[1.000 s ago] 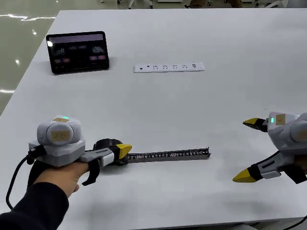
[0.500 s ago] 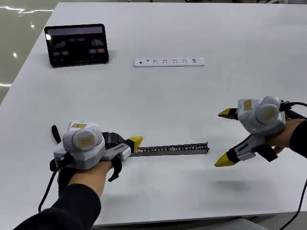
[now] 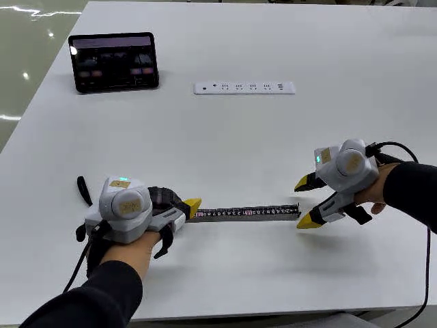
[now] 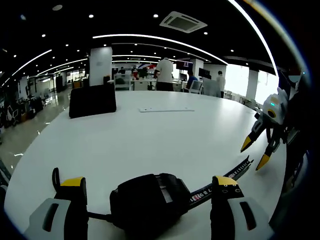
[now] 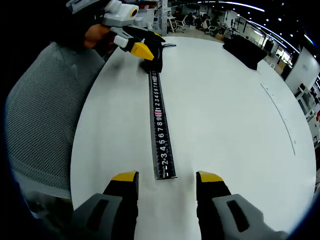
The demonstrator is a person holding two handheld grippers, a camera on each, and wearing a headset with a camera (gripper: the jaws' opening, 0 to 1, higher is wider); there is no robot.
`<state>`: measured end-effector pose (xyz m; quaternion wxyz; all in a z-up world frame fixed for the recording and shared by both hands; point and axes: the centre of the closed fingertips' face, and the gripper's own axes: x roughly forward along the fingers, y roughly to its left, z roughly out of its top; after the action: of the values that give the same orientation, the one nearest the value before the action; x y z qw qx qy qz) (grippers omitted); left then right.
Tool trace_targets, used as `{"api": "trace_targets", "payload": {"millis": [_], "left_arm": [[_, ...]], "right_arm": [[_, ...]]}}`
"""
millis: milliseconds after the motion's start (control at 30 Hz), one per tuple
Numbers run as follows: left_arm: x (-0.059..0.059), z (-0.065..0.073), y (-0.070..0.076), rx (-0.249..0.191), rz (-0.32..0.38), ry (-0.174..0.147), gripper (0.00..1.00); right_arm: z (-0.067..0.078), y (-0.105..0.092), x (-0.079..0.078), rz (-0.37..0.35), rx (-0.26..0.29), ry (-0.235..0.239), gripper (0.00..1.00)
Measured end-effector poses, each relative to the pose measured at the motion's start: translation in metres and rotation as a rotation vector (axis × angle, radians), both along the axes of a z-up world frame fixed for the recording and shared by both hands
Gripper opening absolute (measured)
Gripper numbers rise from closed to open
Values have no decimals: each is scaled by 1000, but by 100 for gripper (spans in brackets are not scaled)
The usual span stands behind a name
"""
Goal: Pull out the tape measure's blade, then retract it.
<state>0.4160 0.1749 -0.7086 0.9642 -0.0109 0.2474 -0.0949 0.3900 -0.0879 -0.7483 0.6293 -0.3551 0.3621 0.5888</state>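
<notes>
My left claw (image 4: 147,181) straddles the tape measure (image 4: 150,200) case, front-left of the surface (image 3: 239,143); I can't tell if it grips. My right claw (image 3: 304,203) is wide, tips flanking the blade (image 3: 246,213) end.

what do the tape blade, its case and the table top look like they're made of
Blade: likely thin metal, dark matte coating with printed white numbers, lying straight. Case: black plastic or rubber, dull moulded surface. Table: smooth white top, laminate-like, with soft reflections; its core cannot be told.
</notes>
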Motion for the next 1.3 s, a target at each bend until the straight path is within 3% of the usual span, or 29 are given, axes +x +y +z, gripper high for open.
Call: {"api": "trace_targets", "payload": {"millis": [167,300,400,633,800,867,900,1033,1300], "left_arm": [[0,-8,4,-36,11,25,100],[0,-6,4,-42,17,20,100],[1,-6,3,-52,20,18,100],[2,-7,2,-78,27,16,95],[-1,-14,0,-73,18,48,78],[-5,-19,-1,-84,16,79,66],[-3,-18,0,-92,27,71,66],[-8,-27,-1,-162,59,131,66],[-9,-27,-1,-122,38,147,64]], "right_arm": [[-2,1,1,7,-5,4,29],[-7,0,-5,11,-26,40,19],[-8,-1,-2,3,-28,28,12],[-9,-2,-1,18,-45,8,12],[-10,-3,1,17,-79,13,11],[-11,-5,2,-7,-72,25,11],[-11,-4,2,-11,-70,26,11],[-13,-3,3,-40,-82,35,11],[-13,-2,4,-70,-89,39,11]]}}
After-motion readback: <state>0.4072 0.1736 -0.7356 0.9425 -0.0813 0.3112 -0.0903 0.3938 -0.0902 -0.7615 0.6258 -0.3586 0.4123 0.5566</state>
